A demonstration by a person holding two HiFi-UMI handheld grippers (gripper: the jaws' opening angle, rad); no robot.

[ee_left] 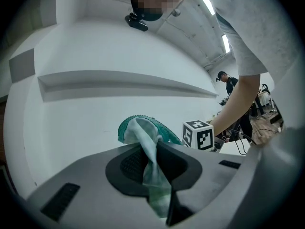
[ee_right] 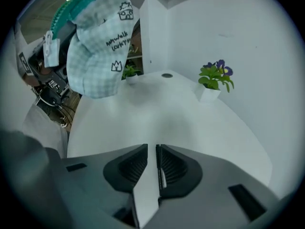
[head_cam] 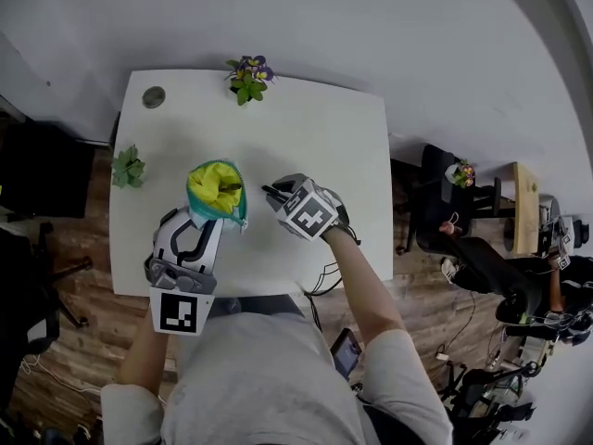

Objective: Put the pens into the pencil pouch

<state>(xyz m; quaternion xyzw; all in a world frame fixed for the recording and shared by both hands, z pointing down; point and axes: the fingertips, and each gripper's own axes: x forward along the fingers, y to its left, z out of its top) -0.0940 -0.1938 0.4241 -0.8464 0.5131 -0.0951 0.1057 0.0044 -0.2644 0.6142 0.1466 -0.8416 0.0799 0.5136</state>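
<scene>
The pencil pouch [head_cam: 216, 191] stands off the white table [head_cam: 306, 128], mouth open upward and yellow lining showing, with something dark just inside its rim. My left gripper [head_cam: 213, 219] is shut on the pouch's near edge. In the left gripper view the teal-and-white cloth [ee_left: 145, 142] is pinched between its pads. My right gripper [head_cam: 271, 193] sits just right of the pouch and tilts down at the table. Its jaws stand almost together with nothing between them [ee_right: 152, 149]. The checked pouch [ee_right: 95, 42] hangs at the upper left of the right gripper view.
A pot with purple flowers [head_cam: 248, 77] stands at the table's far edge, a small green plant [head_cam: 128, 167] at its left edge, and a round cable hole [head_cam: 154, 96] in the far left corner. A person sits among chairs [head_cam: 482, 248] to the right.
</scene>
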